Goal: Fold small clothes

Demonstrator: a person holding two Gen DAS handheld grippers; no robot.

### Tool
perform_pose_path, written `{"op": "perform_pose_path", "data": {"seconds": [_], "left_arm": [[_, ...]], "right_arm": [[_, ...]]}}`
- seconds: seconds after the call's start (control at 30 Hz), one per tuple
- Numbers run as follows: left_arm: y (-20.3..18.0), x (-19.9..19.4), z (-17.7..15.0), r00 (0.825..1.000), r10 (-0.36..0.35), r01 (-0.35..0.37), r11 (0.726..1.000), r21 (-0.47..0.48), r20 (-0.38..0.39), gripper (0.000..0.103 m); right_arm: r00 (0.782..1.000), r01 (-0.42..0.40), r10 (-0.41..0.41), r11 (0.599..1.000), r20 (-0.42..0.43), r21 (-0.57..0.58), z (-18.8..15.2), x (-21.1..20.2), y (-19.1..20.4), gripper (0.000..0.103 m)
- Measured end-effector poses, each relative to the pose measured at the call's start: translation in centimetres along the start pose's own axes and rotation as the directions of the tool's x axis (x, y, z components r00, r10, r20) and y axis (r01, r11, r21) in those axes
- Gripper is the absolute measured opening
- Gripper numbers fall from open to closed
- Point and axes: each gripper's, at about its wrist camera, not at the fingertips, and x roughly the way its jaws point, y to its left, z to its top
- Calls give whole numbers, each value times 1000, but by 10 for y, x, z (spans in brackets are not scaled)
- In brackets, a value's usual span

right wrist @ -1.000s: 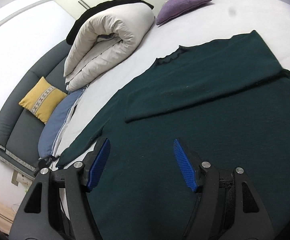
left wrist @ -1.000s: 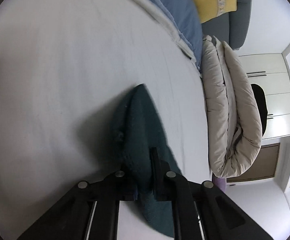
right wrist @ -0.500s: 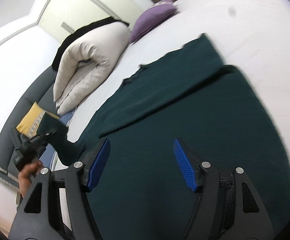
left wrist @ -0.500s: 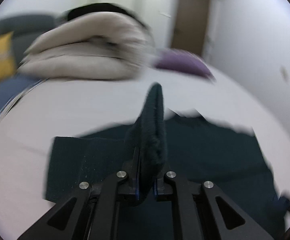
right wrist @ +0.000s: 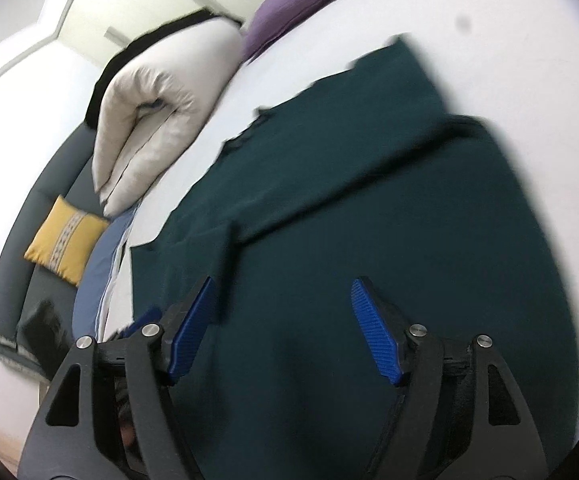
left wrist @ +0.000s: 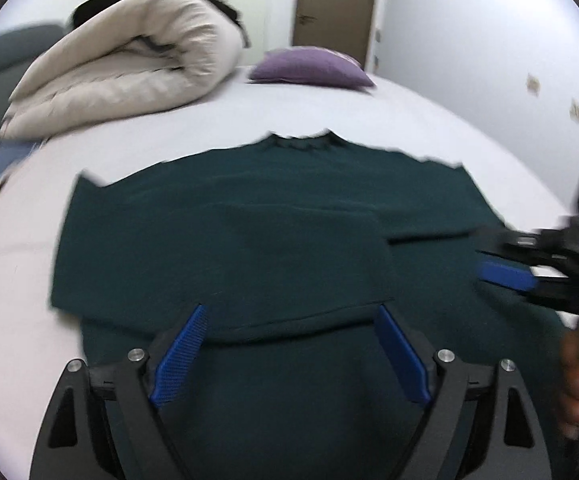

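A dark green sweater point(left wrist: 161, 232) point(right wrist: 389, 208) lies flat on the white bed point(left wrist: 229, 132), neck at the far side. One sleeve point(left wrist: 305, 268) is folded across the body, its cuff edge just beyond my left gripper point(left wrist: 291, 312). The left jaws are opening; nothing is between the blue pads. My right gripper point(right wrist: 285, 282) hovers over the sweater's lower body, its jaws opening a little, with only flat cloth beneath. In the left wrist view the right gripper point(left wrist: 505, 274) comes in from the right edge, low over the sweater.
A rolled beige duvet point(left wrist: 129, 72) point(right wrist: 153, 112) and a purple pillow point(left wrist: 309, 68) point(right wrist: 289, 4) lie at the far side of the bed. A grey sofa point(right wrist: 29, 280) with a yellow cushion point(right wrist: 65, 240) stands beside it. A hand point(left wrist: 577, 380) shows at right.
My left gripper carried the sleeve over the sweater's body, rolled upright, and let it go; its jaws went from shut to wide. The right gripper moved lower over the sweater.
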Motion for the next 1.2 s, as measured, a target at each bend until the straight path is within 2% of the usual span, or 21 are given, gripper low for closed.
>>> {"op": "perform_pose_path", "data": {"seconds": [0.03,0.07,0.13,0.23,0.27,0.33,0.37,0.4,0.43,0.47,0.53,0.63,0.73,0.8,0.87,0.93,0.97,1.03,1.1,1.13,1.2], "left_arm": [[20,-7,0,1000,-12,12,998,-54,11,88],[20,-19,-11,1000,-15,17,997,-79,18,88],[48,-29,-14,1000,-16,20,988,-154,26,88],[88,-38,-17,999,6,4,971,-239,42,86],[96,-40,-19,999,13,-1,967,-255,46,86],[119,-41,-20,999,20,-4,951,-308,48,86],[125,-42,-21,999,20,-3,945,-326,50,85],[132,-43,-20,998,20,0,938,-347,56,85],[142,-45,-19,997,23,4,929,-369,68,85],[146,-45,-17,997,29,3,924,-382,76,85],[155,-47,-13,995,36,3,916,-400,90,85],[167,-47,-3,993,44,5,905,-424,106,85],[172,-45,9,990,59,0,904,-427,125,85],[172,-37,19,990,71,-13,905,-425,120,85],[171,-25,29,992,64,-12,908,-418,111,85],[167,-6,38,994,83,-48,920,-388,74,85],[166,4,42,994,88,-60,924,-378,58,85],[165,29,52,994,110,-100,933,-345,11,85],[165,45,57,992,126,-126,937,-326,-22,85],[165,55,62,990,132,-139,939,-314,-41,85],[167,68,69,988,139,-153,941,-302,-69,78]], "right_arm": [[1000,-12,11,1000,-27,-21,5,17,13,70],[999,-16,14,999,-42,-37,8,29,22,70],[996,-9,2,998,-92,-67,13,58,39,70],[980,77,-89,994,-181,-71,17,105,49,70],[981,93,-106,992,-164,-85,18,111,55,70],[980,105,-125,986,-157,-133,21,121,68,59],[978,107,-131,983,-161,-148,21,124,73,40],[974,116,-146,978,-173,-172,22,128,77,27],[970,138,-173,970,-171,-199,21,128,82,22],[970,144,-183,962,-158,-230,18,125,88,7],[975,126,-170,952,-143,-278,21,117,102,7],[987,109,-146,918,-70,-382,36,88,133,7],[992,119,-130,877,10,-465,56,62,156,7],[990,141,-129,860,58,-491,74,52,155,7],[989,150,-124,867,86,-476,92,50,141,7],[984,180,-152,876,98,-447,104,57,117,7],[981,192,-173,885,85,-424,108,65,101,7],[978,192,-207,912,-1,-363,112,87,69,7],[965,228,-259,912,-46,-341,107,107,45,7],[964,227,-260,915,-57,-335,104,111,37,7],[971,206,-233,927,-53,-314,99,113,27,8]]}}
